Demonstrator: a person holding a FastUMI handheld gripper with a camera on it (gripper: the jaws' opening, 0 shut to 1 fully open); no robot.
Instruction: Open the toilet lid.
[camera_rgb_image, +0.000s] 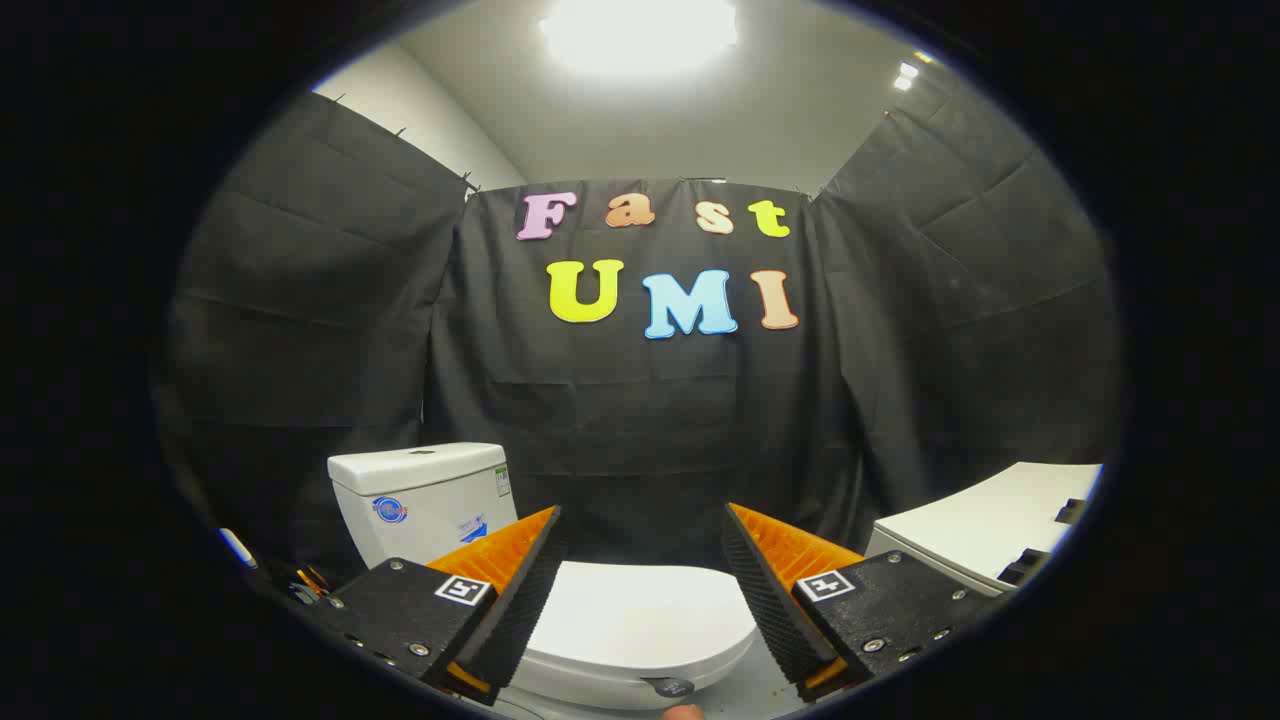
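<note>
A white toilet stands just below and ahead of my fingers, its lid (640, 620) lying flat and closed over the bowl. Its white tank (420, 500) rises behind the left finger, against the black cloth wall. My gripper (640, 545) hovers above the lid, open, with the two orange-and-black fingers (520, 590) spread wide apart and nothing between them. The lid's front edge shows in the gap between the fingers. A small dark round knob (672, 687) sits near the lid's front rim.
A white flat-topped surface (985, 525) with dark items on it stands to the right, beyond the right finger. Black cloth walls close in the booth on three sides. Grey floor (765, 685) shows beside the toilet.
</note>
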